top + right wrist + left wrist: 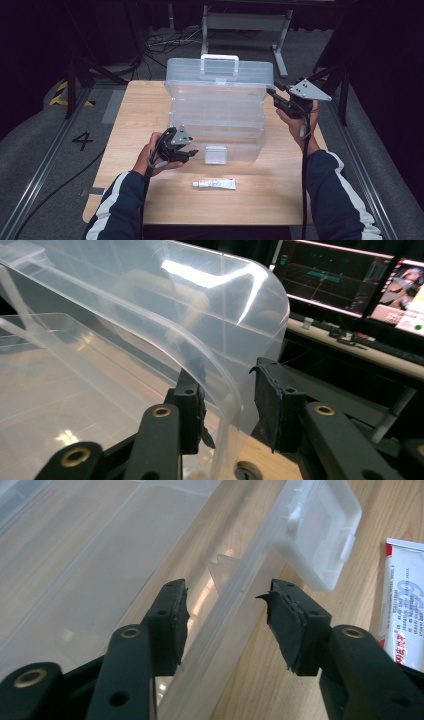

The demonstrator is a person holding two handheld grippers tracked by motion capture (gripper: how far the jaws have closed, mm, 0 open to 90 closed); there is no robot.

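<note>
open box lid blocks the table's far side.

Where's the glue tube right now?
In the high view the tube lies flat on the table near its front edge, just in front of the clear box's latch.

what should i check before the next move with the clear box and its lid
1. Clear box open, lid raised: ok.
2. Right tongs astride the lid's edge: ok; pads pressing on it: cannot tell.
3. Left tongs astride the box's front wall: ok; pads apart from it, no grip: not ok.
4. Latch flap hanging free at the front: ok.
5. Tube lying on the table, apart from the box: ok.
</note>
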